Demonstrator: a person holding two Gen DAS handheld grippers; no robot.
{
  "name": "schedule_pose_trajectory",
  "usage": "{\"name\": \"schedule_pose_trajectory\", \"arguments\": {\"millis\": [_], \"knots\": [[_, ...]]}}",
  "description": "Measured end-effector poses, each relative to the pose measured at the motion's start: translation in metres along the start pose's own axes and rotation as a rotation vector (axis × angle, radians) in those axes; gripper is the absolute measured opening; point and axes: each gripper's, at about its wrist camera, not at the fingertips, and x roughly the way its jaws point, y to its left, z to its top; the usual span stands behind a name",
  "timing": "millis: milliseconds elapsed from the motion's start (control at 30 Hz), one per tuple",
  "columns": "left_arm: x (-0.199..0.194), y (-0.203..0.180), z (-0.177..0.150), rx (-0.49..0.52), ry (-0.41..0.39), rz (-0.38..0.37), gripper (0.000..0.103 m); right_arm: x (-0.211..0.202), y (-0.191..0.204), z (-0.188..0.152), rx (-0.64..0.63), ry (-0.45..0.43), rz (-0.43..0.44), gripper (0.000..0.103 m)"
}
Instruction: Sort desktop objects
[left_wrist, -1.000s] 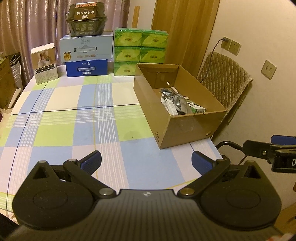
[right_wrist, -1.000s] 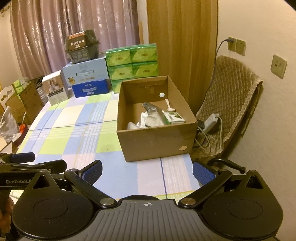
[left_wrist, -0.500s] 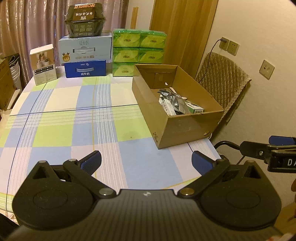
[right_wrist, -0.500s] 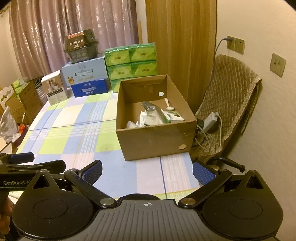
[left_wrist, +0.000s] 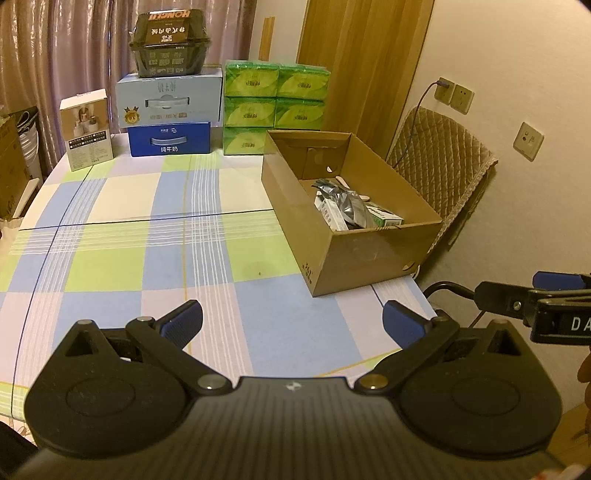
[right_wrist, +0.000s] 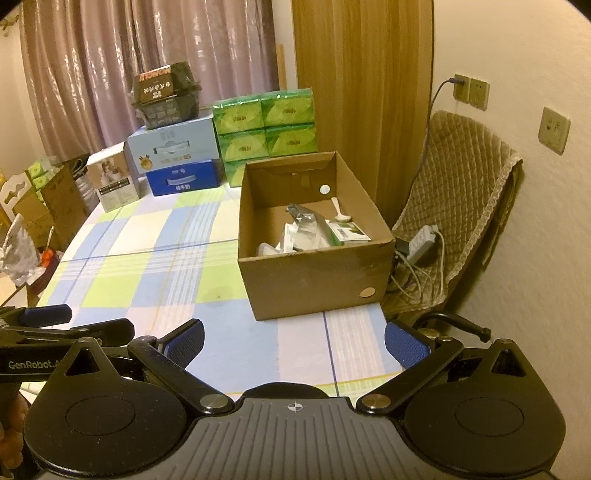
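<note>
My left gripper (left_wrist: 291, 323) is spread wide with nothing between its blue pads, hanging low over the near edge of the checked tablecloth (left_wrist: 147, 229); my right gripper (right_wrist: 293, 341) is just as wide open and just as empty, level with it at the table's near right corner. Going left to right across the cloth, I see no loose item on the open squares; the only things standing there are the stacked cartons (left_wrist: 168, 122) and green tissue packs (left_wrist: 275, 99) along the far edge. Everything being sorted looks to be already in the cardboard box (right_wrist: 314, 273): a silver foil pouch (right_wrist: 308, 221), a green-and-white carton (right_wrist: 349, 233) and a white spoon (right_wrist: 338, 208). That box lies ahead and to the right of my left tongs, but nearly straight ahead of my right, its long axis running away from me. So I judge the right hand is the nearer one for any move to it
</note>
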Motion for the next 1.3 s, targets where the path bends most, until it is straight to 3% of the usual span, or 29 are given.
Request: {"name": "schedule_pose_trajectory", "arguments": {"millis": [1300], "knots": [[-0.022,0.003,-0.008,0.001,-0.008,-0.009,0.102,-0.019,0.006,-0.005,-0.002,-0.021,0.003,0.101]]}}
